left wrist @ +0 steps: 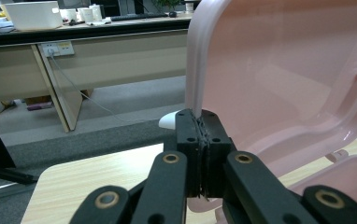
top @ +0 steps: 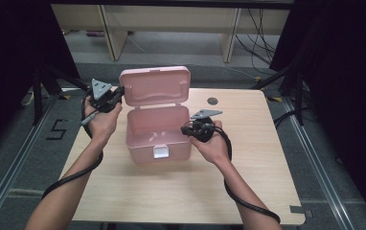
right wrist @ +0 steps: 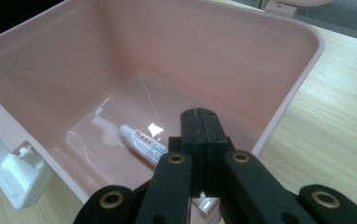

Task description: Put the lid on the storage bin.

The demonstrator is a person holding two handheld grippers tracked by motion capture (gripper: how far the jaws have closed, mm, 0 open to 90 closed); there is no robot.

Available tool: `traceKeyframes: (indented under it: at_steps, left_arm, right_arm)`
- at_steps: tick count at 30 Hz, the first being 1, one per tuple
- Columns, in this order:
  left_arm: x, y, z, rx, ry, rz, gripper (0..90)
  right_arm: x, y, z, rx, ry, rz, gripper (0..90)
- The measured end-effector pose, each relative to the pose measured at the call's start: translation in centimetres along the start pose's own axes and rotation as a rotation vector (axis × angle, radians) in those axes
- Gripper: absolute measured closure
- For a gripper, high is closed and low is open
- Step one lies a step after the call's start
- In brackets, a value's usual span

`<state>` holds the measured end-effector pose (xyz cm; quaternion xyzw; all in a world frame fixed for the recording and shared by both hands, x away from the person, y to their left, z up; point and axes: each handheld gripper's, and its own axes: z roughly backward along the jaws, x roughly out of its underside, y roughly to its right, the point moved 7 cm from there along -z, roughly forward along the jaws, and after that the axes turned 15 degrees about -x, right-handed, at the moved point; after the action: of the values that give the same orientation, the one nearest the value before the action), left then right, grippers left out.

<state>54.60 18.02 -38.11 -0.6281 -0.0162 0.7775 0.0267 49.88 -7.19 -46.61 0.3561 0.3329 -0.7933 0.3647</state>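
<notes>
A pink plastic box (top: 145, 148) stands mid-table with its lid (top: 156, 86) raised upright. My left gripper (top: 119, 93) is shut on the lid's left edge. In the left gripper view the thin pink lid (left wrist: 284, 70) runs down between the closed pads of that gripper (left wrist: 200, 116). My right gripper (top: 187, 129) sits at the box's right wall, shut. In the right gripper view its tips (right wrist: 200, 114) hang over the box's rim (right wrist: 303, 60), and nothing shows between the pads. A small white tube (right wrist: 141, 144) with red print lies on the box floor.
A white latch (top: 161, 152) hangs on the box's front wall. The wooden table (top: 248, 158) has a round cable hole (top: 212, 100) at the back right. Beyond the table are grey floor, office desks (left wrist: 97, 51) and loose cables.
</notes>
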Motion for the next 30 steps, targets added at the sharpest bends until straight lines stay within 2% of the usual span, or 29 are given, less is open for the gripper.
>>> traceKeyframes:
  at_steps: [4, 16, 18, 19, 20, 22, 24, 25, 27, 30]
  left_arm:
    - [0.2, 0.0, 0.3, -0.002, 0.008, -0.004, 88.0]
    - [0.5, 0.1, 1.0, -0.004, 0.020, -0.020, 87.8]
    - [0.6, 0.1, 1.0, -0.003, 0.021, -0.022, 87.9]
    - [0.6, 0.1, 1.0, -0.002, 0.020, -0.024, 87.9]
    - [0.6, 0.1, 1.1, -0.004, 0.021, -0.030, 87.9]
    - [0.8, 0.1, 1.3, -0.005, 0.023, -0.029, 87.8]
    - [0.9, 0.1, 1.4, -0.005, 0.029, -0.034, 87.8]
    - [1.0, 0.1, 1.4, -0.006, 0.031, -0.036, 87.8]
    - [1.1, 0.1, 1.6, -0.008, 0.036, -0.041, 87.9]
    - [1.2, 0.1, 1.8, -0.009, 0.039, -0.043, 87.8]
  right_arm:
    - [0.0, 0.2, 0.0, 0.015, 0.005, 0.019, 90.0]
    - [0.0, 0.1, 0.0, 0.004, 0.003, 0.006, 90.0]
    - [-0.1, 0.2, 0.1, 0.004, -0.002, 0.030, 90.0]
    - [0.0, 0.0, 0.1, 0.007, 0.004, -0.005, 90.0]
    - [0.0, 0.0, 0.2, 0.009, -0.004, -0.010, 90.0]
    - [0.0, 0.3, 0.2, 0.018, -0.001, 0.020, 90.0]
    - [0.0, 0.2, 0.0, -0.002, 0.006, 0.018, 90.0]
    - [0.0, 0.3, 0.2, 0.020, 0.001, 0.026, 90.0]
    - [0.0, 0.0, 0.0, 0.006, 0.011, -0.004, 90.0]
    - [-0.1, 0.2, 0.0, -0.001, 0.011, 0.021, 90.0]
